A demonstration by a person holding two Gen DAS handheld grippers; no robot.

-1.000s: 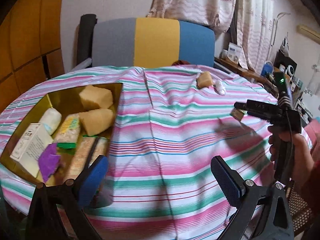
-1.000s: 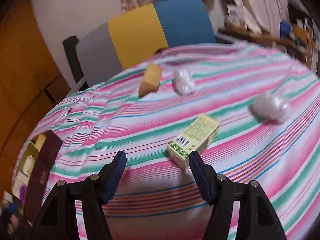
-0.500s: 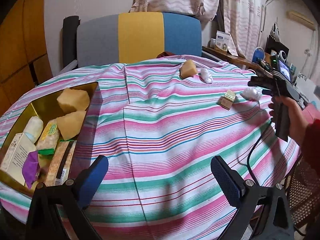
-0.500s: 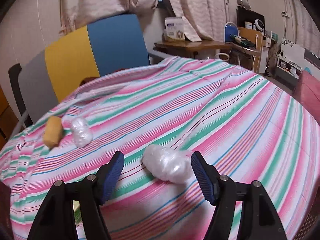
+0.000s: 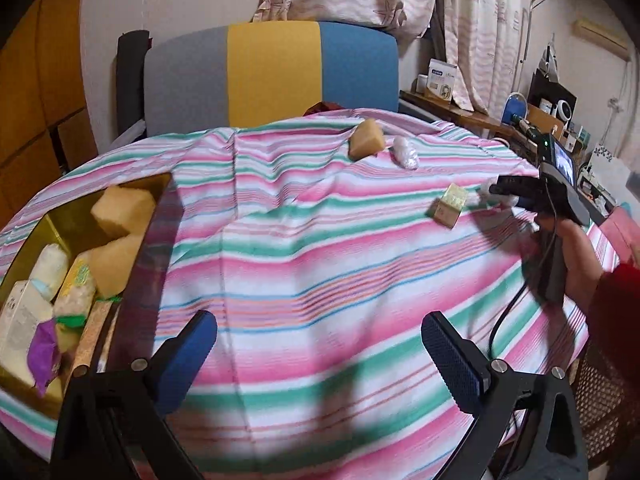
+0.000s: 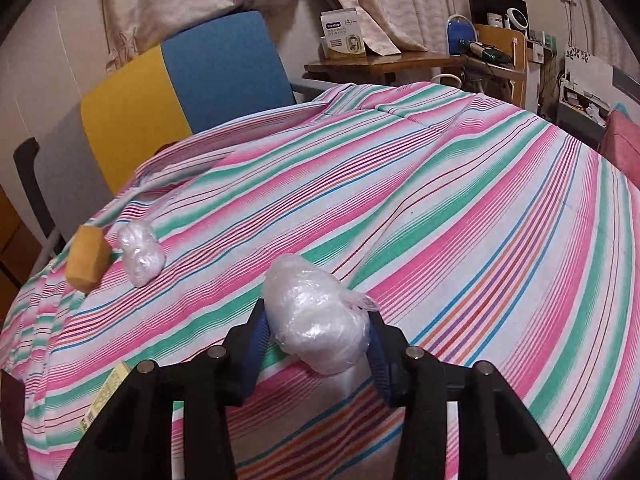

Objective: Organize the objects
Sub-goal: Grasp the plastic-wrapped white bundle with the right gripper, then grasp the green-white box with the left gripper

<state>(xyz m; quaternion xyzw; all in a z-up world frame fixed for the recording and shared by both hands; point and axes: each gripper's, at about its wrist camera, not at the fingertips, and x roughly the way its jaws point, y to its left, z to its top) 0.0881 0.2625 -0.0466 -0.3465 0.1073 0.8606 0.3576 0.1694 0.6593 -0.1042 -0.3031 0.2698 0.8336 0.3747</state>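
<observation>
Right tongs [image 6: 316, 344] now over the far wad [image 6: 318, 316] instead of the green box [image 5: 449, 205], jaws closing with both pads against its crinkled wrap, wad still low over the cloth [image 6: 440, 208]. One more item likely secured for the gold tray [image 5: 60, 224]. Left tongs [image 5: 320, 356] wide and empty, hovering above bare stripes. Tray off to their left, already crowded. Sponge [image 6: 86, 258] and second wad [image 6: 140, 254] ahead-left of the right tongs, well apart. Open cloth all between; table edge close on the right.

Small carton [image 6: 105, 396] cut off behind the gripper arm at lower left of the right wrist view, gold box [image 5: 56, 220] cropped by the left edge of the left wrist view, box contents partly overlapping, shelf clutter [image 5: 556, 108] at upper right too small to tell
</observation>
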